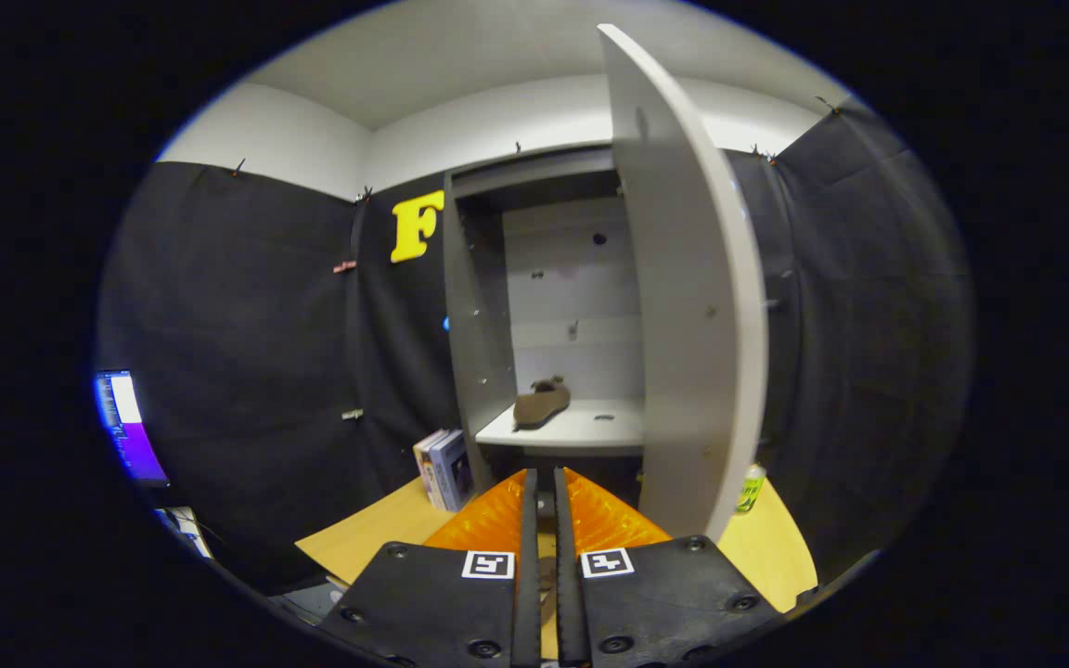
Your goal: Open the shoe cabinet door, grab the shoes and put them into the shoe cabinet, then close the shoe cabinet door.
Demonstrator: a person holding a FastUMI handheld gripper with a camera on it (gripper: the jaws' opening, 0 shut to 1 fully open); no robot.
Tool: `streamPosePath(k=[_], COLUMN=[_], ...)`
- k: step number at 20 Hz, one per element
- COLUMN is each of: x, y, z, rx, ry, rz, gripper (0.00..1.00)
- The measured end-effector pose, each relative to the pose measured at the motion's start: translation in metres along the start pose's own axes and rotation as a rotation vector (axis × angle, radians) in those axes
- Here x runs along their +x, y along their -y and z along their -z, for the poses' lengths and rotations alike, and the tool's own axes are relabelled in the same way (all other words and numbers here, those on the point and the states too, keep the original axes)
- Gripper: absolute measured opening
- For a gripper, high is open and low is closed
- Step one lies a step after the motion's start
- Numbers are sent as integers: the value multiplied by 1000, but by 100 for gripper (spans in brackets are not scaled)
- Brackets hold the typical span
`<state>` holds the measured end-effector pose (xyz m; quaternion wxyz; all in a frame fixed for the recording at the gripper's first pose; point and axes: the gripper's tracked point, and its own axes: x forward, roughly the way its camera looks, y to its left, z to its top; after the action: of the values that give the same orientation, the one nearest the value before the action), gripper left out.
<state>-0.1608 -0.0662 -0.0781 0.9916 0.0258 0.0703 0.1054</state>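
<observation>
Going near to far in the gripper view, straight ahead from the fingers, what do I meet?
Gripper, fingers nearly closed with nothing between them → table → cabinet shelf → shoe on that shelf → cabinet back panel.

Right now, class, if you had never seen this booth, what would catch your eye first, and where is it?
The tall grey shoe cabinet stands straight beyond the gripper, its door swung wide open to the right. A single brown shoe lies on the cabinet's shelf. The gripper's jaws are nearly closed with nothing between them, and some books lean beside the cabinet's left foot.
</observation>
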Motion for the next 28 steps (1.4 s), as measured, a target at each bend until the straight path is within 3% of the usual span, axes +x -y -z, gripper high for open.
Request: streamPosePath(k=[4, 10, 11, 14, 15, 17, 23, 28], x=[43, 98, 104, 125, 129, 141, 160, 183], y=[-31, -41, -41, -33, -29, -23, -16, -5], z=[49, 150, 166, 211, 225, 254, 345, 398], rx=[22, 64, 89, 117, 112, 114, 140, 152], ry=[-133, -381, -419, -509, -538, -584, -752, -818], rz=[-3, 98, 120, 187, 213, 246, 275, 302], gripper=[12, 12, 35, 30, 42, 46, 44, 44])
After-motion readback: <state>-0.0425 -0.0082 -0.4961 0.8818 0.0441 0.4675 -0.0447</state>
